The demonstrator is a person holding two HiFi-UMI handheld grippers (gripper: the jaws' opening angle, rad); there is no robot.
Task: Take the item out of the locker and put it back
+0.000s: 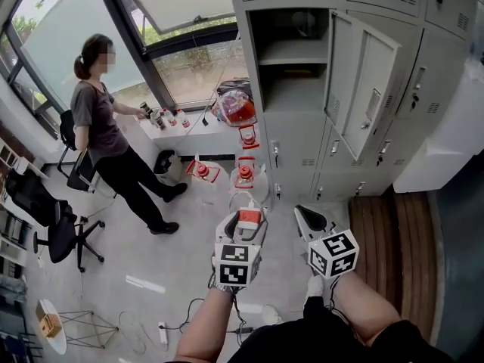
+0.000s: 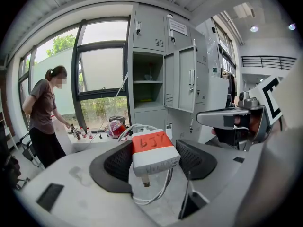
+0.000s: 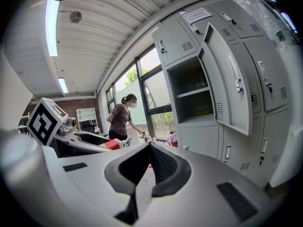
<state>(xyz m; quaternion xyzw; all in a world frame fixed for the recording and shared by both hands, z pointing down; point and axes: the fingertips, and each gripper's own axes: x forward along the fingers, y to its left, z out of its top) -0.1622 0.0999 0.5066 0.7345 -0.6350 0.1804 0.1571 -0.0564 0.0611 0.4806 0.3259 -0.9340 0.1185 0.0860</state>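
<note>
A white power adapter with an orange label and a coiled white cable sits between the jaws of my left gripper, which is shut on it. In the head view the adapter is held low, in front of the grey lockers, with the left gripper around it. The open locker compartment has a shelf, and its door is swung out to the right. My right gripper hangs beside the left one, its jaws shut together on nothing. The open locker stands ahead of it.
A person stands at the left by a windowsill with small bottles. Red and white items lie on the floor by the locker base. An office chair is at the far left, and cables run over the floor.
</note>
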